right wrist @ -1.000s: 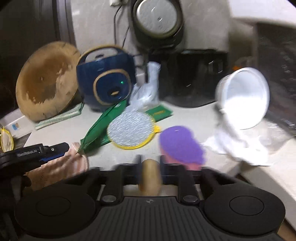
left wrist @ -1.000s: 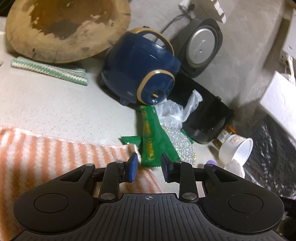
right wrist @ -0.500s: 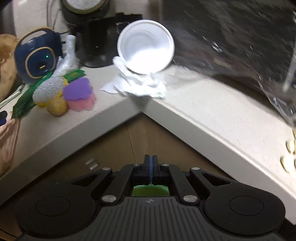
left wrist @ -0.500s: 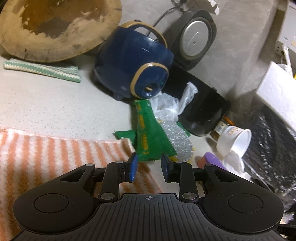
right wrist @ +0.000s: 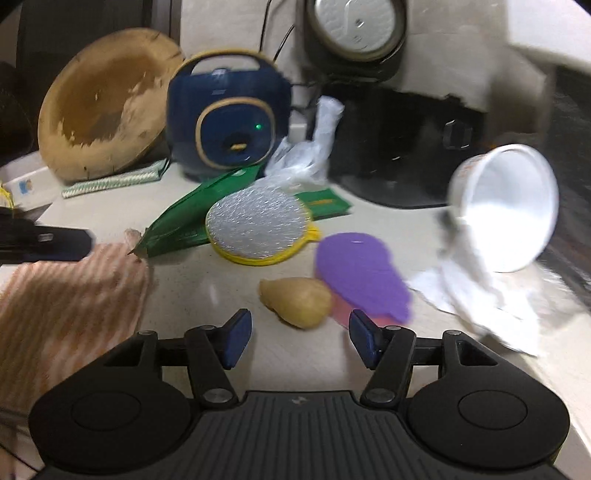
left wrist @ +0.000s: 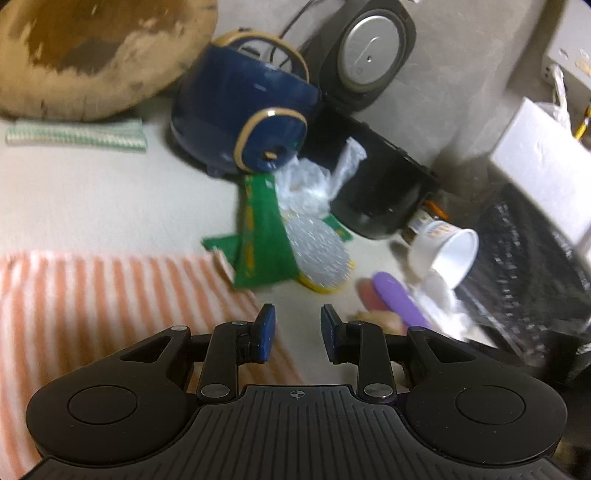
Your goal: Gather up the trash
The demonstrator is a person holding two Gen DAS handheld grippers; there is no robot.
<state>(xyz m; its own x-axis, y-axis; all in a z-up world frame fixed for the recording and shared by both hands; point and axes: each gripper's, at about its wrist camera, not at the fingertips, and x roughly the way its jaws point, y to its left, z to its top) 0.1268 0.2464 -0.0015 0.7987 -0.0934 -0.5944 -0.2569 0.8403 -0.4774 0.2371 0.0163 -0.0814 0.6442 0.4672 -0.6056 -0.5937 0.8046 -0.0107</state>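
change: right gripper (right wrist: 300, 334) back over table (right wrist: 207, 291), jaws just opened wide, empty | left gripper (left wrist: 297, 328) half-open, empty | ginger piece (right wrist: 295, 302) just before purple lid (right wrist: 360, 275), likely next pickup

A home kitchen, from where I stand. A pale speckled counter (right wrist: 192, 295) runs ahead of the tool. At its far edge a navy rice cooker (right wrist: 227, 114) sits against the wall, cords trailing up behind it, with a black cooker with its round lid raised (right wrist: 356, 29) to its right. Leaning to the far left is a worn round wooden board (right wrist: 103, 103), and a striped dishcloth (right wrist: 66, 314) lies near left.
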